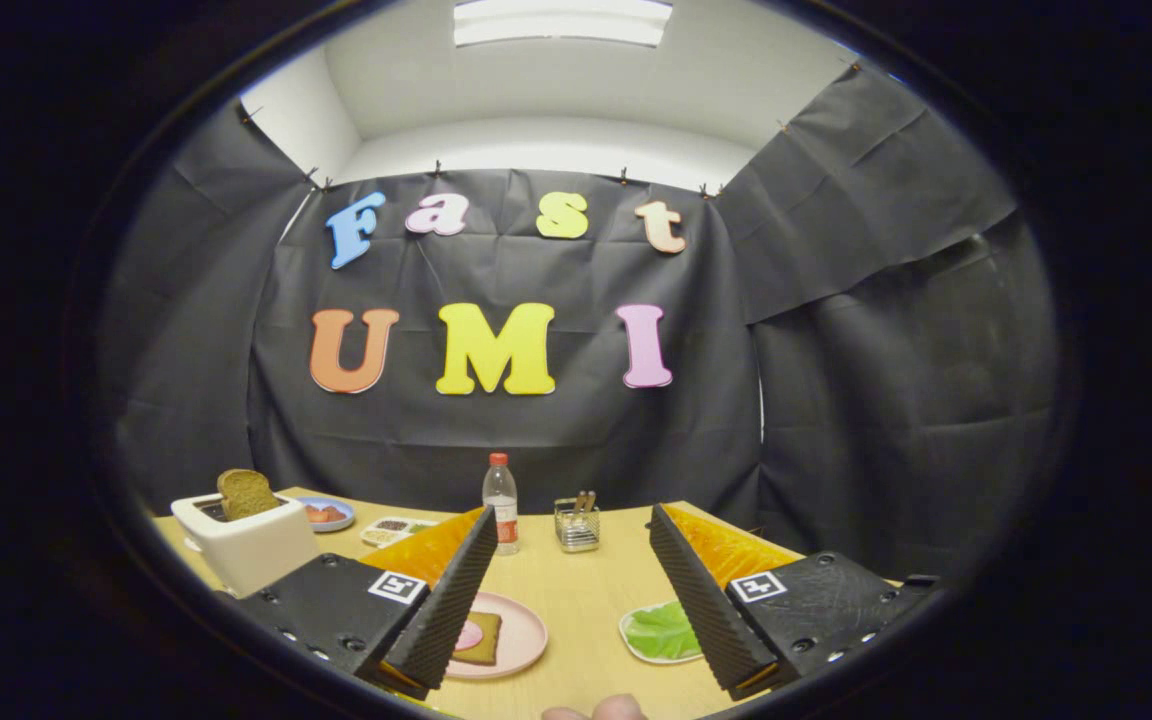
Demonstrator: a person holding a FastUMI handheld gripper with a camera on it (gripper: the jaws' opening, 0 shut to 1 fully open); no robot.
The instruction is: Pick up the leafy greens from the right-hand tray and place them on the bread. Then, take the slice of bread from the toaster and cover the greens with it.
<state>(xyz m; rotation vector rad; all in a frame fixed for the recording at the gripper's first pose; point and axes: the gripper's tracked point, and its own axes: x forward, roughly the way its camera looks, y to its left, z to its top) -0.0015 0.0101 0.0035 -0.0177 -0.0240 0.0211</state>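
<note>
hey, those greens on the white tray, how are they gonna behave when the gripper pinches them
The greens look thin and flat on the tray, so probably floppy and very light, drooping once lifted. Lying this flat, they give little edge to pinch and may slip or tear. The gripper is open above the table with fingers spread wide, so it would have to close a long way.

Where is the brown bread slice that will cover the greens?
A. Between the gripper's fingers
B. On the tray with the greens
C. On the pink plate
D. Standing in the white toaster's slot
D: the brown bread slice stands upright in the white toaster, while the gripper is open, holding nothing.
</note>
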